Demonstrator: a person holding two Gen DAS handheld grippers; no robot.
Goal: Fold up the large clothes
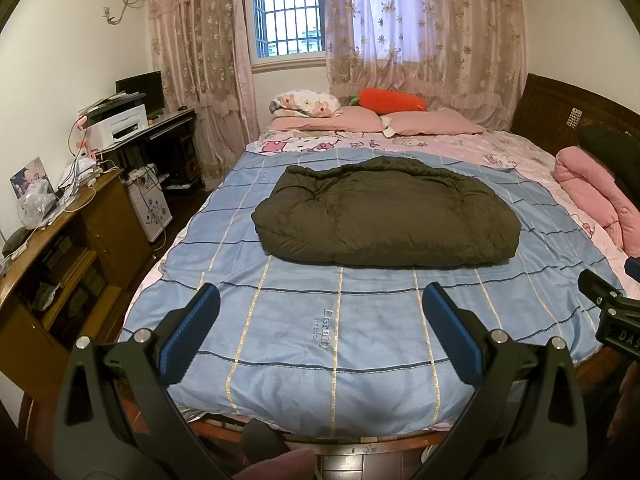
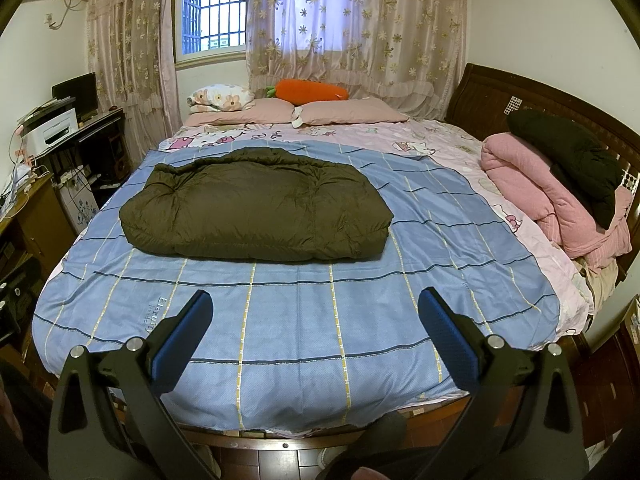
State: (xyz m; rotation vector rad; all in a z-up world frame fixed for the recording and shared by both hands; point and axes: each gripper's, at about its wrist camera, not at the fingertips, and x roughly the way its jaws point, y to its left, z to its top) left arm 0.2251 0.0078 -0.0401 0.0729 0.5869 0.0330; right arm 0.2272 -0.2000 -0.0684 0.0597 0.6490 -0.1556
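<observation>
Both claws are hanging spread wide and empty over the near end of the bed, the left claw [image 1: 320, 316] and the right claw [image 2: 316, 320] each showing blue pads well apart. Beyond them a dark olive padded coat [image 1: 384, 216] is lying folded into a thick bundle on the blue checked cover [image 1: 360, 340], mid-bed. Farther off, pink pillows [image 1: 432, 122] are sitting under the curtained window, and a rolled pink quilt [image 2: 536, 192] is resting far right
</observation>
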